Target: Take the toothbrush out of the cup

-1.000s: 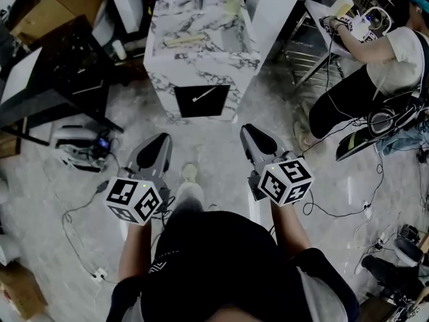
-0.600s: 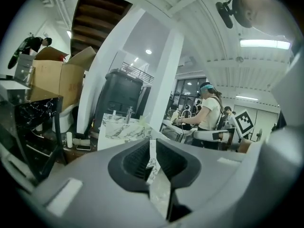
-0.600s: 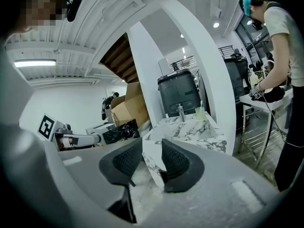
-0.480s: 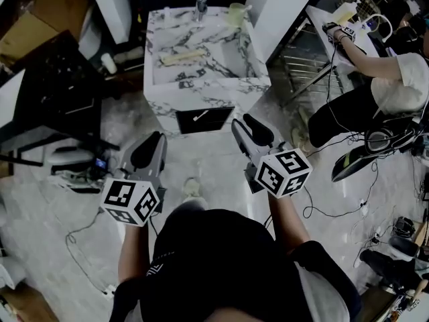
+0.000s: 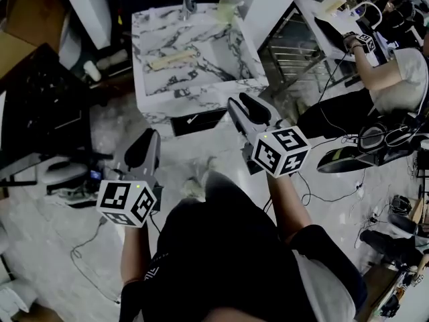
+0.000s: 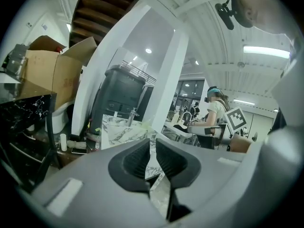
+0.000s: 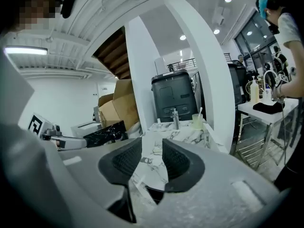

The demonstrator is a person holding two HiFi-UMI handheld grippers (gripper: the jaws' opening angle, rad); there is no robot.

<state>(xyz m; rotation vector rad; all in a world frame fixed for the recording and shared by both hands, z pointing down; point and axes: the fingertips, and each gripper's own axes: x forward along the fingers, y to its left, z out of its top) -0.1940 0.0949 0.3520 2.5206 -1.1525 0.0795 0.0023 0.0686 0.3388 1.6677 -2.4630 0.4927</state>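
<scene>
A pale green cup (image 5: pixel 226 9) stands at the back right corner of a marble sink counter (image 5: pixel 201 79), beside the faucet (image 5: pixel 190 4). In the right gripper view the cup (image 7: pixel 197 121) holds a white toothbrush (image 7: pixel 200 112) that leans out of its rim. My right gripper (image 5: pixel 238 102) points at the counter's front right corner, well short of the cup; its jaws (image 7: pixel 152 148) stand wide with nothing between them. My left gripper (image 5: pixel 149 138) hangs lower, in front of the counter's left side. Its jaws (image 6: pixel 151 151) show a narrow empty gap.
A beige strip (image 5: pixel 173 59) lies on the counter beside the basin. A white pillar (image 5: pixel 258 5) rises right of the cup. A black rack (image 5: pixel 40 106) stands on the left. A seated person (image 5: pixel 389 72) works at a table on the right. Cables (image 5: pixel 335 200) trail over the floor.
The counter has come nearer in the head view as the person walked toward it. Both grippers were carried forward with that, the right one now level with the counter's front.
</scene>
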